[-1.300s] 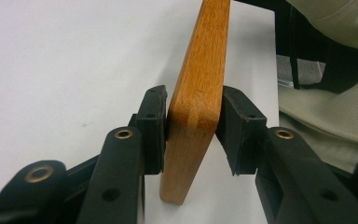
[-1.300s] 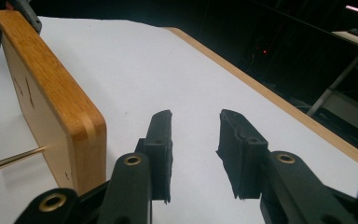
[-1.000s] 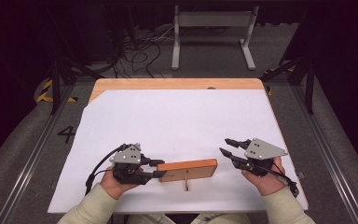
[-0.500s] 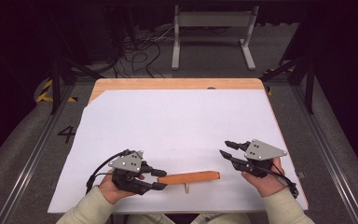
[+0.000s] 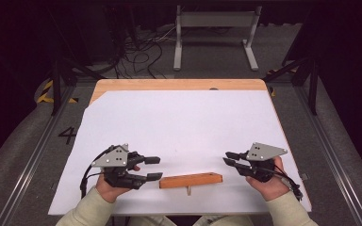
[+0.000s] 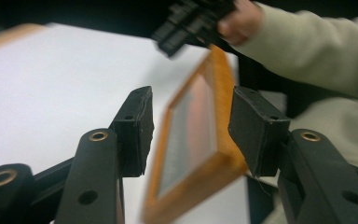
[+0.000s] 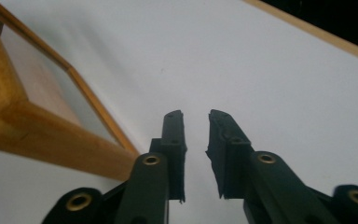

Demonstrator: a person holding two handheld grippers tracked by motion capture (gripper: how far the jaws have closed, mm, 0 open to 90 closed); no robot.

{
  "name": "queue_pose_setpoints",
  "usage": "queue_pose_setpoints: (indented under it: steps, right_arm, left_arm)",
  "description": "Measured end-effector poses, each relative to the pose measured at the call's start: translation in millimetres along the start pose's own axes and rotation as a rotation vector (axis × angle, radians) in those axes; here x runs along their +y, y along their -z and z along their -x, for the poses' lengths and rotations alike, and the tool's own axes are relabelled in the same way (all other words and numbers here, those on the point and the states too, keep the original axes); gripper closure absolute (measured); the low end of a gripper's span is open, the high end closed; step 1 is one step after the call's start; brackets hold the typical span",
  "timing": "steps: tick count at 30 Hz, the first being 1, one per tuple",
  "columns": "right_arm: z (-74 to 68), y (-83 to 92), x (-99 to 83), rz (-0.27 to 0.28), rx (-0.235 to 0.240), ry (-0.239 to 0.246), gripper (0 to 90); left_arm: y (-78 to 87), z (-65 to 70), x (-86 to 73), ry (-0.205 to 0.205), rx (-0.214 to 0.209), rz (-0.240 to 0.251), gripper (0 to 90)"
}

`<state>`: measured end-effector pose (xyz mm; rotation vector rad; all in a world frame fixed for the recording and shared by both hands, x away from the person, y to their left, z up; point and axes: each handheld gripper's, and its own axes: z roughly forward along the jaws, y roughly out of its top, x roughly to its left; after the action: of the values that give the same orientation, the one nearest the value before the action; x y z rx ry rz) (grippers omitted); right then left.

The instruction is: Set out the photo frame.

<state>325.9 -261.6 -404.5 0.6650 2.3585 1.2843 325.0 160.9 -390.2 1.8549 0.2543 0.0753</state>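
Between the two tools, on the white-covered table (image 5: 184,122), lies a wooden picture frame (image 5: 191,180). Left tool (image 5: 153,168): jaws wide apart, frame's end between them, pads apparently not touching. Right tool (image 5: 228,157): jaws slightly parted, empty, just beside the frame's other end.

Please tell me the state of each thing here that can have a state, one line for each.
Wooden picture frame: standing on edge on the table, support peg out, not gripped.
Left gripper: open, fingers on either side of the frame's end.
Right gripper: slightly open, empty, apart from the frame.
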Motion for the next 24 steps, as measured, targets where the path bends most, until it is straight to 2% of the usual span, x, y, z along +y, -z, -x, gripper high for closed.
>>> queue_pose_setpoints:
  steps: [1,3,4,5,6,8,12,16,22,24]
  right_arm:
    - [-0.2,0.5,-1.0,-0.012,0.011,-0.005,79.8]
    - [-0.6,0.9,-3.5,-0.038,0.035,-0.018,82.7]
    - [-0.6,0.9,-3.5,-0.038,0.035,-0.018,82.7]
    - [-0.9,0.9,-4.5,-0.051,0.044,-0.023,83.7]
    - [-1.6,0.6,-5.8,-0.065,0.057,-0.028,84.6]
    - [-2.5,-0.2,-7.4,-0.082,0.074,-0.028,85.0]
    - [-2.8,-4.3,-11.5,-0.116,0.112,-0.038,86.2]
    - [-6.2,-9.2,-14.3,-0.172,0.162,-0.033,90.0]
    - [-16.1,-21.7,-16.6,-0.265,0.231,-0.004,90.0]
    - [-19.3,-25.3,-17.7,-0.285,0.253,0.0,90.0]
  left_arm:
    - [1.1,-0.5,0.3,0.004,0.066,-0.003,49.9]
    - [2.7,-3.0,-1.3,0.02,0.153,-0.009,49.2]
    - [2.7,-3.0,-1.3,0.02,0.153,-0.009,49.1]
    - [3.7,-5.4,-3.3,0.035,0.21,-0.018,49.1]
    - [4.4,-7.5,-4.3,0.031,0.244,-0.029,48.6]
    - [5.4,-10.8,-6.9,0.042,0.285,-0.034,47.9]
    - [4.8,-15.1,-11.4,0.056,0.343,-0.06,47.5]
    - [4.4,-18.3,-14.7,0.064,0.353,-0.076,47.5]
    - [2.7,-17.9,-15.5,0.043,0.352,-0.082,46.9]
    - [1.7,-18.7,-16.5,0.05,0.355,-0.089,46.8]
